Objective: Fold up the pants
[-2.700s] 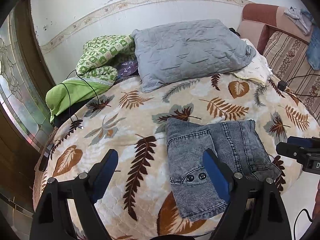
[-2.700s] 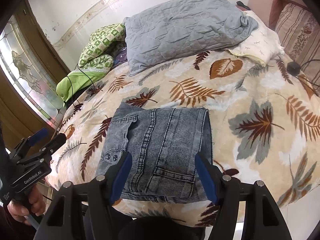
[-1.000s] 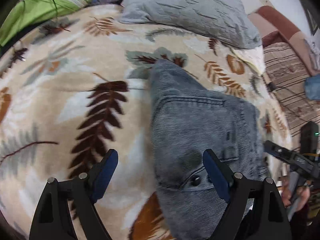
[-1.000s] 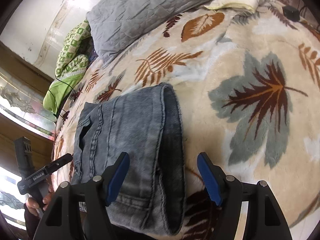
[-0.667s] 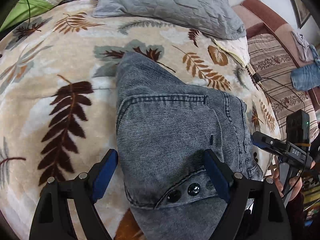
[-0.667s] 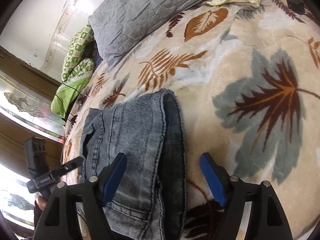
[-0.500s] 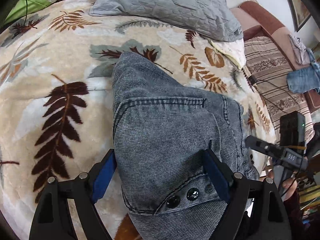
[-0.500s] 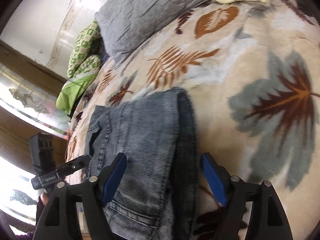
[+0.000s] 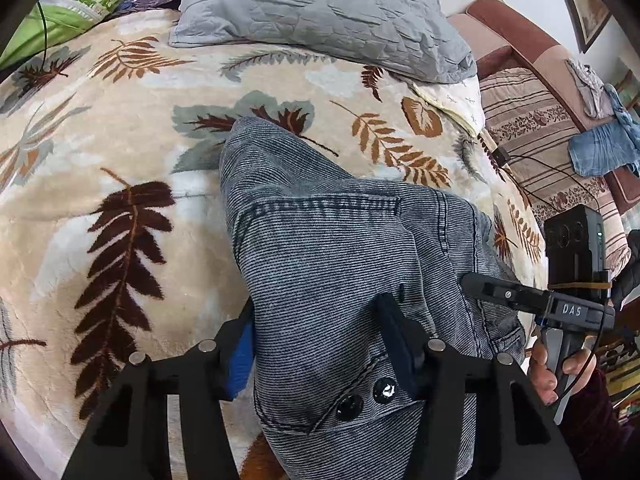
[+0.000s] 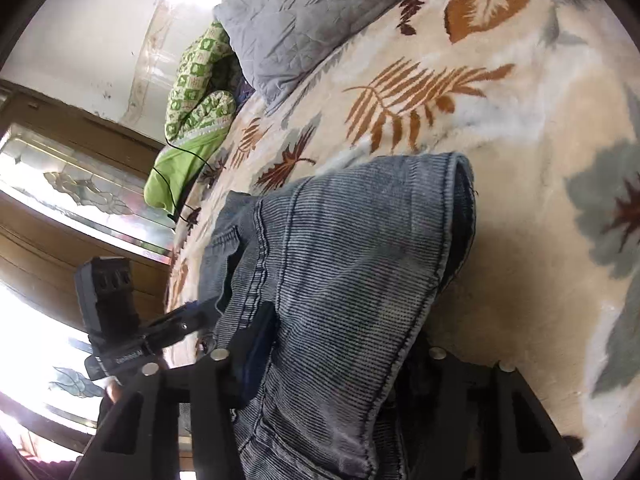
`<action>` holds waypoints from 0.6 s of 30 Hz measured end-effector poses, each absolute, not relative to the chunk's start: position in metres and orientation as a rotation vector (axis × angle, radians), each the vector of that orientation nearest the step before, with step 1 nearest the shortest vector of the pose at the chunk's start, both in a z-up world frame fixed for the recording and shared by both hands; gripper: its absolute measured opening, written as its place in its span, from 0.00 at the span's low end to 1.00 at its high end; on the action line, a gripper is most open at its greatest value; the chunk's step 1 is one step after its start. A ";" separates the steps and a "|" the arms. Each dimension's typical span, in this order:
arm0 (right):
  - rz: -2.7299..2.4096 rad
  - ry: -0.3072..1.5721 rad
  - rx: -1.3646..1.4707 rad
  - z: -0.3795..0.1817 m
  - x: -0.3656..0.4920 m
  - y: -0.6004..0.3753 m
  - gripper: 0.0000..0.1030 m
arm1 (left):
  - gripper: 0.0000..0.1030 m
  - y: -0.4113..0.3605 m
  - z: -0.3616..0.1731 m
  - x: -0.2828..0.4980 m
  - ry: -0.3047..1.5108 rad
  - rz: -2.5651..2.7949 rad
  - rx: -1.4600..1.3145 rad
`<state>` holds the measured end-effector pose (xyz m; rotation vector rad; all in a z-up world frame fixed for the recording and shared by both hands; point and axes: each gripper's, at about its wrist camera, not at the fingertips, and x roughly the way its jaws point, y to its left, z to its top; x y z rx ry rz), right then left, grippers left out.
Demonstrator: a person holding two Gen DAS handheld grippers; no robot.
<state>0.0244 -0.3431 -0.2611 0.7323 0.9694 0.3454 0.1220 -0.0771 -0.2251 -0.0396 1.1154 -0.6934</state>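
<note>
— Two grippers, both at the near edge of the bed. Where are the pants (image 9: 332, 248)?

— Folded into a thick grey denim bundle on the leaf-patterned blanket (image 9: 100, 140), at the bed's near edge, with the far fold pointing toward the grey pillow (image 9: 320, 8). The two dark buttons (image 9: 366, 398) sit at the near end.

— And the left gripper (image 9: 316, 344)?

— Clenched on the bundle: a wad of the denim fills the gap between its blue-padded fingers (image 9: 240, 356), right by the buttons.

— The right gripper (image 10: 340, 360)?

— Also grasping the pants (image 10: 340, 260), on the other side of the bundle. Cloth bulges up between its fingers, and the right-hand one is mostly buried under the hem side. From the left wrist view its dark finger (image 9: 504, 294) lies against the denim, with the person's hand (image 9: 560, 368) on the grip below.

— What lies around?

— A green patterned quilt (image 10: 196, 92) is bunched beside the pillow at the far corner, by a stained-glass window (image 10: 80, 192). A striped sofa (image 9: 540, 148) stands beyond the bed's right edge with blue cloth (image 9: 600, 152) on it.
</note>
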 end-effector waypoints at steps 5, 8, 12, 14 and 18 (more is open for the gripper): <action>0.314 0.966 0.682 -0.256 0.023 -0.336 0.47 | 0.68 -0.080 -0.234 0.124 1.148 -0.694 -0.035; 0.306 0.959 0.659 -0.252 0.022 -0.332 0.45 | 0.63 -0.078 -0.234 0.126 1.160 -0.694 -0.068; 0.294 0.945 0.636 -0.245 0.021 -0.327 0.40 | 0.40 -0.081 -0.220 0.119 1.110 -0.688 -0.028; 0.301 0.927 0.608 -0.235 0.019 -0.323 0.37 | 0.30 -0.079 -0.214 0.118 1.099 -0.690 -0.035; 0.317 0.896 0.546 -0.212 0.020 -0.314 0.33 | 0.27 -0.073 -0.199 0.120 1.068 -0.695 -0.067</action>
